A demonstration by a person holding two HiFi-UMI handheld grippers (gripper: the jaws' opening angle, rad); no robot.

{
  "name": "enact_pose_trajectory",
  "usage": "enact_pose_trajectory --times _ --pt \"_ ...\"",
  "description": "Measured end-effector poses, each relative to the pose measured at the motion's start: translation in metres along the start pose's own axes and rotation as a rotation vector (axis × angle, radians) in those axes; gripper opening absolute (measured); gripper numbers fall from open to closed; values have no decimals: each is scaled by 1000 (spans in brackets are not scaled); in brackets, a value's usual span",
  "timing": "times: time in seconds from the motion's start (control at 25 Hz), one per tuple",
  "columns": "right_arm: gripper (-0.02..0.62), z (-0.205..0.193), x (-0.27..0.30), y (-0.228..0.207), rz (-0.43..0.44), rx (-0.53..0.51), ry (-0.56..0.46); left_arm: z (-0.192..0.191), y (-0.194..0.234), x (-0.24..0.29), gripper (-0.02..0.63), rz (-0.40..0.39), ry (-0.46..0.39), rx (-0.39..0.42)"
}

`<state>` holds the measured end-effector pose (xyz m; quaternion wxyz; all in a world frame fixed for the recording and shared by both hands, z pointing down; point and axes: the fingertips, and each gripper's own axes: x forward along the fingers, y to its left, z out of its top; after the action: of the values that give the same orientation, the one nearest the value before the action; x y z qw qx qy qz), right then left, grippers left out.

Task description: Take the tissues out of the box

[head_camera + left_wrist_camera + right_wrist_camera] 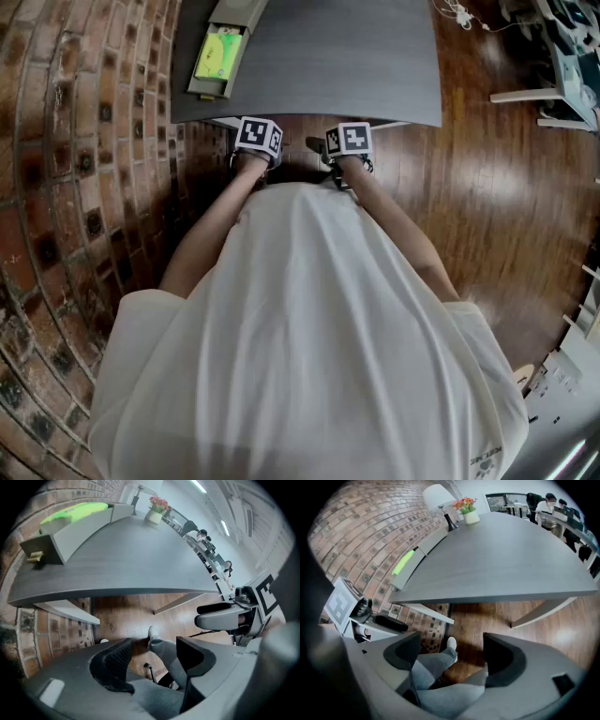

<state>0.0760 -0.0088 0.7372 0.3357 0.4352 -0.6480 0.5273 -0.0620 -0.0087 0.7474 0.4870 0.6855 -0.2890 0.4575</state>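
A long grey tissue box (pixel 208 66) lies at the far left of the grey table (pixel 337 66), with a green pack (pixel 217 54) showing in it. The same box (pixel 75 534) appears far off in the left gripper view, and along the brick wall as the box (pixel 423 550) in the right gripper view. Both grippers hang side by side below the table's near edge, close to the person's body. The left gripper (pixel 153 651) has its jaws apart with nothing between them. The right gripper (pixel 452 653) stands a little wider, also holding nothing.
A brick wall (pixel 66 187) runs along the left. A flower pot (pixel 468 513) and a lamp (pixel 438 498) stand at the table's far end. Below the jaws are the person's grey trouser leg and white shoe (pixel 451 643) on wooden floor. Desks with seated people (pixel 548 503) lie beyond.
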Motion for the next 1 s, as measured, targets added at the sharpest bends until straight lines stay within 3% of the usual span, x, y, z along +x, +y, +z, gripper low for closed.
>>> enact_pose_trajectory --times 0.36,0.68,1.0 --pt "431 8 -57 10 32 -109 -130 5 -6 -50 302 -40 -101 -21" --pt "431 28 -92 15 50 -162 -232 9 -2 -78 302 34 -112 84" --pt "431 55 -114 29 80 -204 -308 18 11 -95 302 71 -112 114"
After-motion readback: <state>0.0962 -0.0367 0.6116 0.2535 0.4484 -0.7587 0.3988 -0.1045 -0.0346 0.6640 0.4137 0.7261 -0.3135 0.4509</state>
